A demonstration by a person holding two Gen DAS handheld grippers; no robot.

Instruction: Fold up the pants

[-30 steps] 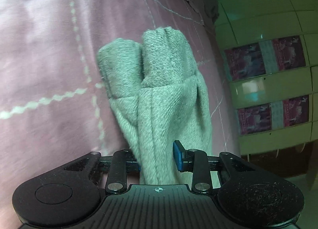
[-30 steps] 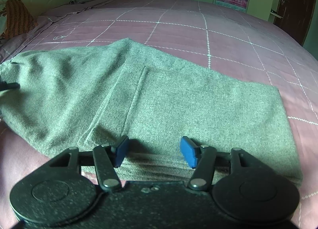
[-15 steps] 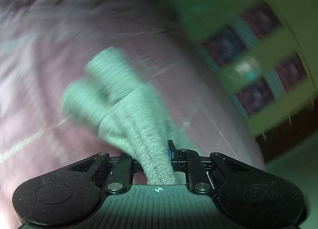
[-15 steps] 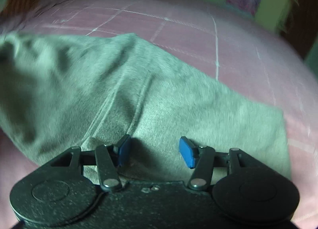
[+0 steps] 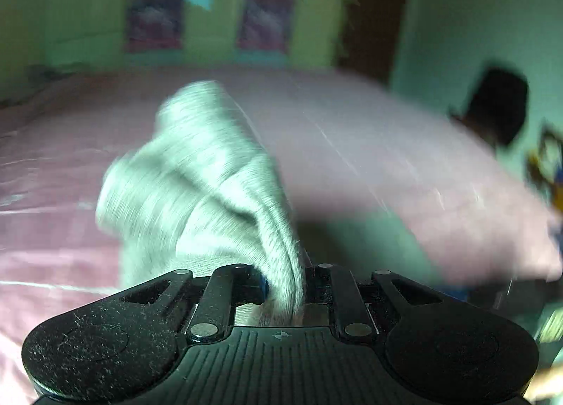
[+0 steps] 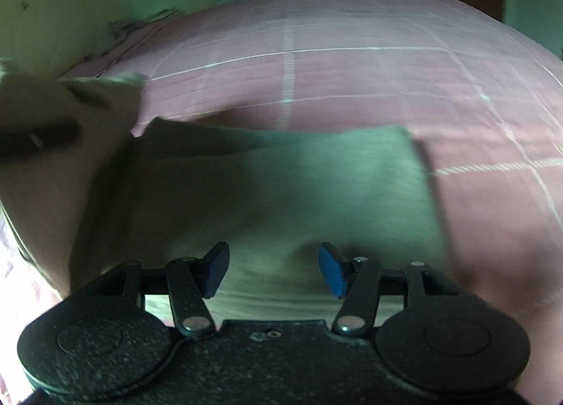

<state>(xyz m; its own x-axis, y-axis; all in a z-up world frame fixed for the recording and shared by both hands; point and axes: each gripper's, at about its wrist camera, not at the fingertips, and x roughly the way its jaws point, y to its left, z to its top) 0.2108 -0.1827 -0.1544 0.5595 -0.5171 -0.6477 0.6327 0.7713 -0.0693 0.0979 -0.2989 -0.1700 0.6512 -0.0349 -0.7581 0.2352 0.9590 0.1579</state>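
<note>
The left tongs are clenched on a bunched end of the grey pants, lifted above the pink checked bed. The right tongs are spread, released, over the flat part of the pants lying on the bed. The bunched cloth could slip from the clamp or land crooked, since nothing pins the flat half. One pair of pants, two tongs, two posters on the wall
</note>
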